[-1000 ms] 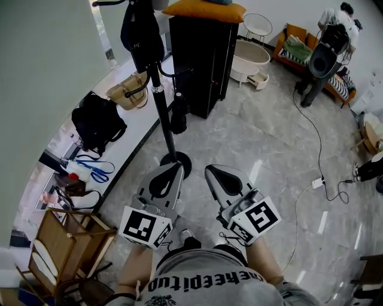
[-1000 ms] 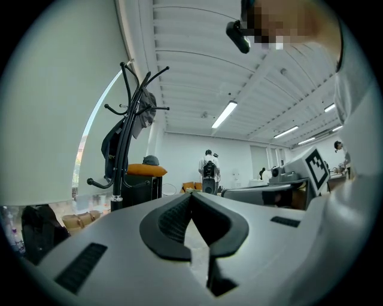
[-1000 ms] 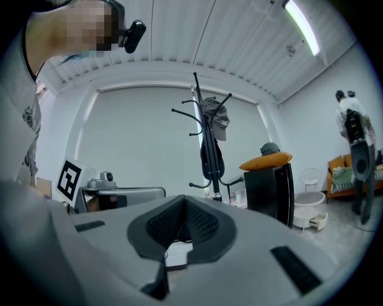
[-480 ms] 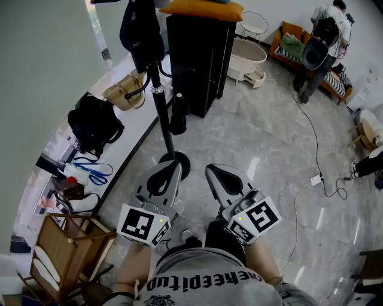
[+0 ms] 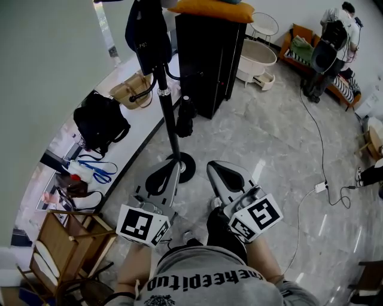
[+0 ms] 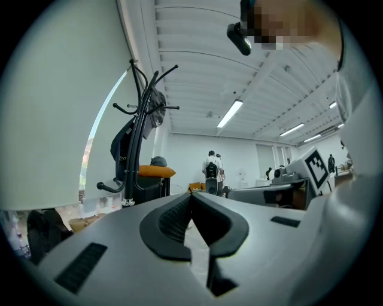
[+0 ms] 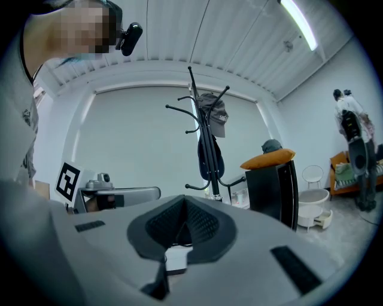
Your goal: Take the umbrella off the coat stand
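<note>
The coat stand (image 5: 169, 119) is seen upright on the marble floor (image 5: 269, 137), between a white ledge (image 5: 140, 128) and a black cabinet (image 5: 209, 54). The umbrella (image 5: 185, 116) (dark, folded) is found hanging from a lower hook, just beside the pole on the cabinet side and above the round base. A dark bag (image 5: 146, 33) is hung higher on the stand.

The left gripper (image 5: 175, 167) and the right gripper (image 5: 210, 167) are held level and side by side in front of the person, both pointed toward the stand. In the left gripper view the left gripper's jaws are seen drawn together at the tips with nothing between them. The right gripper's jaws are likewise closed and empty in its own view. The umbrella is touched by neither gripper.

An orange cushion (image 5: 209, 7) is noted on top of the cabinet. A black bag (image 5: 99, 122) and a tan bag (image 5: 134, 92) are noted on the ledge.
</note>
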Available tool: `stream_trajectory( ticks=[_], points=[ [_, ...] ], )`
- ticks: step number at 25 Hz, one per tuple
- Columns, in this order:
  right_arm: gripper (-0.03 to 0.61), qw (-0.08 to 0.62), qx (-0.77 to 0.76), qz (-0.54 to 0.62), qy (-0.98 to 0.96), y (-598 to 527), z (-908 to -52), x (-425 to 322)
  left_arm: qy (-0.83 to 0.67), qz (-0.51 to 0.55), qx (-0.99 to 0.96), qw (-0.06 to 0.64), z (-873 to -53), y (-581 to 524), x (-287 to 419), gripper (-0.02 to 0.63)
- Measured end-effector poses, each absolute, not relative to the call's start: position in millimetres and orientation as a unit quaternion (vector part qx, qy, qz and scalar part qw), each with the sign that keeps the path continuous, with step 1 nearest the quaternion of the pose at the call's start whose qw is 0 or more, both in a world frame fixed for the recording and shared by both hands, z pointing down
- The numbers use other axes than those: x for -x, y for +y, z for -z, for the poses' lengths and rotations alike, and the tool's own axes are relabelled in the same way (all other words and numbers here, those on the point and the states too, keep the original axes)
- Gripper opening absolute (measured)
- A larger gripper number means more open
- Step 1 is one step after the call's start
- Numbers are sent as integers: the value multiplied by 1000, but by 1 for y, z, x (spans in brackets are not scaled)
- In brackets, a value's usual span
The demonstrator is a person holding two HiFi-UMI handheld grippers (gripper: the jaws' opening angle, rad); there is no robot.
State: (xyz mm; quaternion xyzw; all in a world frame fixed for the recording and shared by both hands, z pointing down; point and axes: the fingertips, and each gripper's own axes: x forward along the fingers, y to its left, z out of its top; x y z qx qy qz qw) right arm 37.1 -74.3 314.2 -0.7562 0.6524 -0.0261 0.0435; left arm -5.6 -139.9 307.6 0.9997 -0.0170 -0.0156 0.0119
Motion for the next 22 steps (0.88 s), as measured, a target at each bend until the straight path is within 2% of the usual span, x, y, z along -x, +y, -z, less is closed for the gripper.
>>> stream_trajectory(
  ticks=[22],
  points=[
    [11,32,708,26,705,-122,-309,-136,-89,23,-996,14,-300,-181,-87,15]
  ],
)
